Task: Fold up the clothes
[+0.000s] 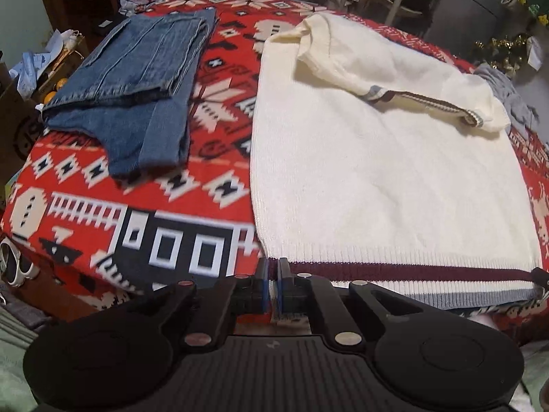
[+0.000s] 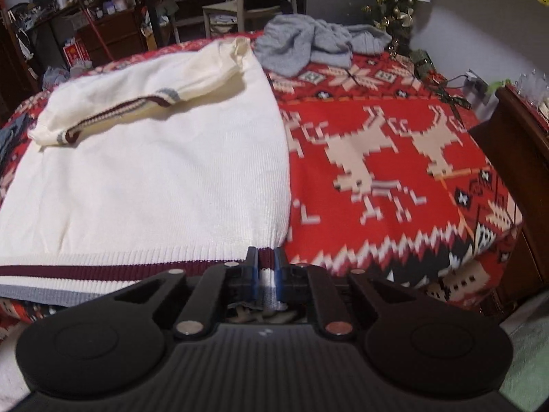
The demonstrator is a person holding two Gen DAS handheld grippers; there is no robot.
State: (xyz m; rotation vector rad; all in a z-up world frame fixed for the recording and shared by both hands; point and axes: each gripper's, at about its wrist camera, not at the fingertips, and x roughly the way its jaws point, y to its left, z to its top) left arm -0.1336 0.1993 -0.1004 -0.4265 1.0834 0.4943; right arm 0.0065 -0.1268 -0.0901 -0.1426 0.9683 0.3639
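Note:
A cream knit sweater lies flat on the red patterned blanket, both sleeves folded across its upper part. Its near hem carries a maroon and a grey stripe. My left gripper is shut on the hem's left corner, with cream ribbing pinched between the blue pads. In the right wrist view the same sweater fills the left half. There my right gripper is shut on the hem's right corner, striped ribbing showing between its fingers.
Folded blue jeans lie on the blanket left of the sweater. A crumpled grey garment sits at the blanket's far end. A dark wooden cabinet stands on the right; chairs, boxes and clutter lie beyond.

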